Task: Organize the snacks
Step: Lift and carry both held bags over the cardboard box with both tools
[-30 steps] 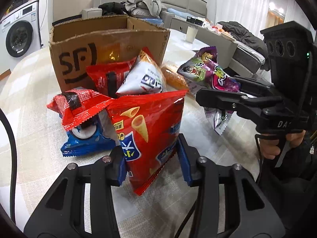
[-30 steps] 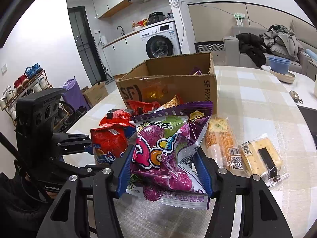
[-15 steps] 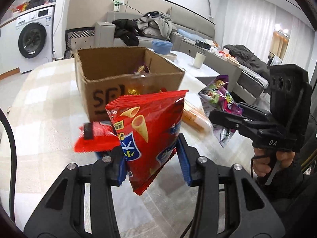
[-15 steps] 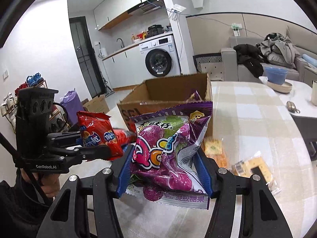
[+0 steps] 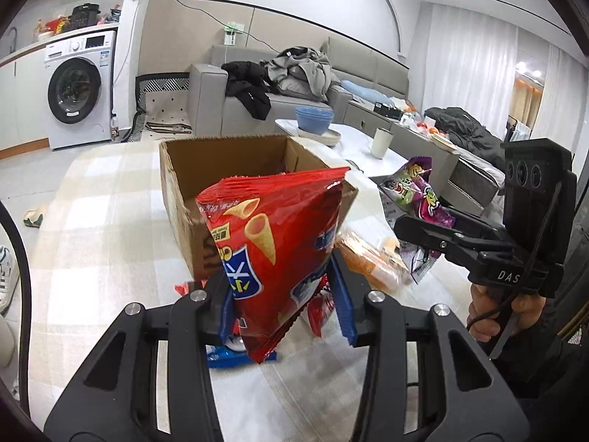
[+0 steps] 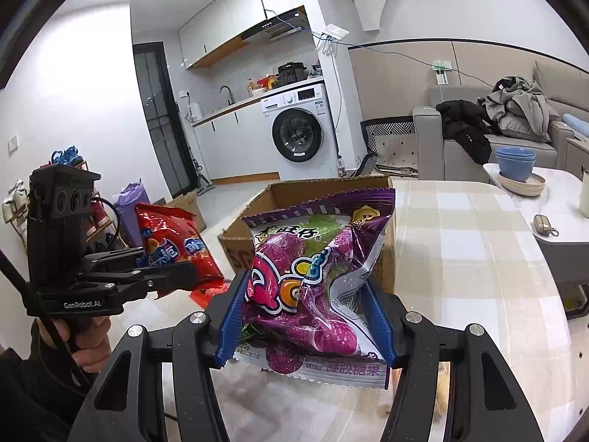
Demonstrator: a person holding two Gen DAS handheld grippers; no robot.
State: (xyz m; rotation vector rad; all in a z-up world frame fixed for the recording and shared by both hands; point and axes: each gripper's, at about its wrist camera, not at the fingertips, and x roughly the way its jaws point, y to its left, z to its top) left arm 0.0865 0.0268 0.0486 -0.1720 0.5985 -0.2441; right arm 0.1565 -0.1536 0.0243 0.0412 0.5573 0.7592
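My left gripper (image 5: 285, 302) is shut on a red bag of cone snacks (image 5: 272, 243) and holds it in the air in front of an open cardboard box (image 5: 184, 184). My right gripper (image 6: 305, 316) is shut on a purple candy bag (image 6: 313, 272), raised in front of the same box (image 6: 331, 191). In the right wrist view the left gripper (image 6: 173, 272) with the red bag (image 6: 173, 243) is at the left. In the left wrist view the right gripper (image 5: 416, 228) with the purple bag (image 5: 416, 191) is at the right.
Under the left gripper lie a blue packet (image 5: 235, 357), a small red packet (image 5: 318, 305) and an orange packet (image 5: 368, 258) on the checked tablecloth (image 5: 110, 228). A side table with blue bowls (image 6: 515, 164) and keys (image 6: 545, 223) stands to the right. A sofa and a washing machine are behind.
Both grippers have lifted their bags up from the table and now sit higher, level with the box's top. The snacks left on the table have dropped low in both views.
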